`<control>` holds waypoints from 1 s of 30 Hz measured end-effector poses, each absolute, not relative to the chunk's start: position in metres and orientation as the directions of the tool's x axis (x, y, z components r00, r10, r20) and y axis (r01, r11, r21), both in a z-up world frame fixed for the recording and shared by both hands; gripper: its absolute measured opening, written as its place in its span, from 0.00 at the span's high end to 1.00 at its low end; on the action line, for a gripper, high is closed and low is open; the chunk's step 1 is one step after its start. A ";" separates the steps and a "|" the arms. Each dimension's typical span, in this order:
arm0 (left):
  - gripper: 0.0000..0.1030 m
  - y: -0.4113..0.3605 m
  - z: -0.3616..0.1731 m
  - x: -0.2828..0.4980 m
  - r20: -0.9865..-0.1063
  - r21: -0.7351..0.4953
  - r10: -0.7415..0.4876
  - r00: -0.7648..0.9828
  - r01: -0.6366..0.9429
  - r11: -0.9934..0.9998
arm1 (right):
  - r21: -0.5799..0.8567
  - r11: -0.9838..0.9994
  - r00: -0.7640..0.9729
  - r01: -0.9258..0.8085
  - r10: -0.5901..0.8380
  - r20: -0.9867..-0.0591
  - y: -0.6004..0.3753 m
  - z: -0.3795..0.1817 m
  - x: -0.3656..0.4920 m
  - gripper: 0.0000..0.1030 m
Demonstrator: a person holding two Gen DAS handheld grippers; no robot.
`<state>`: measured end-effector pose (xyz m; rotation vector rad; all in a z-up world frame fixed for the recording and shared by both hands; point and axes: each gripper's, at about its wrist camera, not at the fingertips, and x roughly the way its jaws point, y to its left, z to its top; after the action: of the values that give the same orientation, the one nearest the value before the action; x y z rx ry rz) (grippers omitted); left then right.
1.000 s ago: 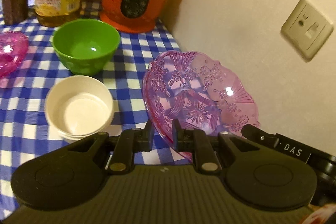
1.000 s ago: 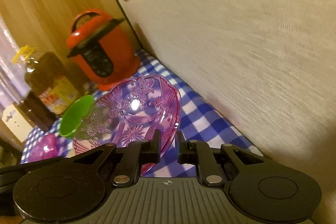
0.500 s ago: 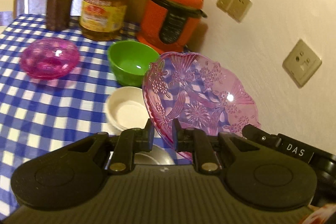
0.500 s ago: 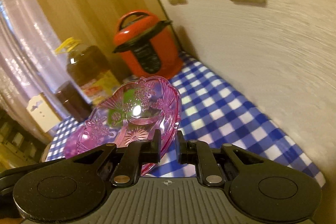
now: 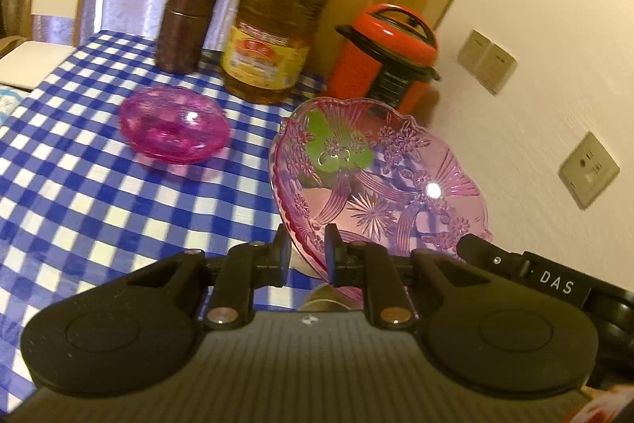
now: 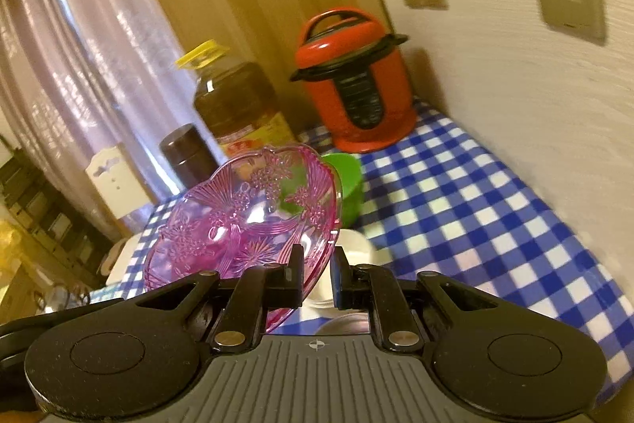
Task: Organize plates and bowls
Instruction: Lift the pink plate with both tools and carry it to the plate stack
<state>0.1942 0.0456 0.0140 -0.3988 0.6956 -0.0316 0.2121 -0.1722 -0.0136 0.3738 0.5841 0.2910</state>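
Both claws grip one pink patterned plate (image 5: 380,185), held tilted above the table.

Your left gripper (image 5: 305,256) is clamped on the plate's near-left rim, your right gripper (image 6: 317,278) on its near-right rim (image 6: 253,213), so the dish spans between them. The second pink dish (image 5: 174,123) lies ahead and to the left of your left claw, well apart, with bare checked cloth (image 5: 99,193) around it. The green bowl (image 6: 348,185) and white bowl (image 6: 356,244) sit under the plate's far edge; the wall (image 5: 535,66) crowds the right side.

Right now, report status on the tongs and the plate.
Left tongs and right tongs both shut on pink glass plate, held tilted above table. Green bowl, white bowl below.
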 end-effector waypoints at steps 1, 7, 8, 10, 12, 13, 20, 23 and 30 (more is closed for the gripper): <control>0.85 0.051 0.013 0.193 -0.618 -0.368 -0.153 0.771 -0.112 0.923 | 0.418 0.892 0.793 -0.170 0.375 -0.479 -0.166 -0.014 0.214 0.87; 0.85 0.081 0.010 0.195 -0.623 -0.366 -0.110 0.775 -0.165 0.916 | 0.408 0.886 0.770 -0.221 0.415 -0.485 -0.133 -0.018 0.226 0.87; 0.85 0.085 0.009 0.196 -0.624 -0.367 -0.104 0.775 -0.172 0.914 | 0.407 0.885 0.765 -0.227 0.421 -0.487 -0.128 -0.019 0.229 0.87; 0.85 0.094 0.005 0.198 -0.627 -0.369 -0.094 0.774 -0.188 0.910 | 0.404 0.883 0.757 -0.239 0.430 -0.492 -0.119 -0.022 0.235 0.87; 0.85 0.102 0.001 0.202 -0.631 -0.371 -0.086 0.771 -0.203 0.906 | 0.400 0.881 0.749 -0.251 0.439 -0.497 -0.110 -0.025 0.241 0.87; 0.85 0.106 -0.002 0.203 -0.633 -0.372 -0.083 0.769 -0.209 0.904 | 0.397 0.881 0.744 -0.258 0.443 -0.500 -0.105 -0.028 0.245 0.87; 0.85 0.129 -0.020 0.220 -0.647 -0.374 -0.056 0.760 -0.252 0.893 | 0.386 0.876 0.718 -0.288 0.464 -0.518 -0.079 -0.041 0.271 0.87; 0.85 0.138 -0.026 0.229 -0.650 -0.370 -0.043 0.758 -0.267 0.890 | 0.385 0.873 0.707 -0.299 0.474 -0.525 -0.068 -0.048 0.285 0.87; 0.85 0.161 -0.046 0.255 -0.652 -0.375 -0.014 0.758 -0.306 0.875 | 0.380 0.861 0.679 -0.338 0.503 -0.534 -0.042 -0.066 0.323 0.87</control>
<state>0.2547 0.1615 -0.0457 -0.4880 0.6981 0.1660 0.3230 -0.0423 -0.0655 0.2602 0.6740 0.4780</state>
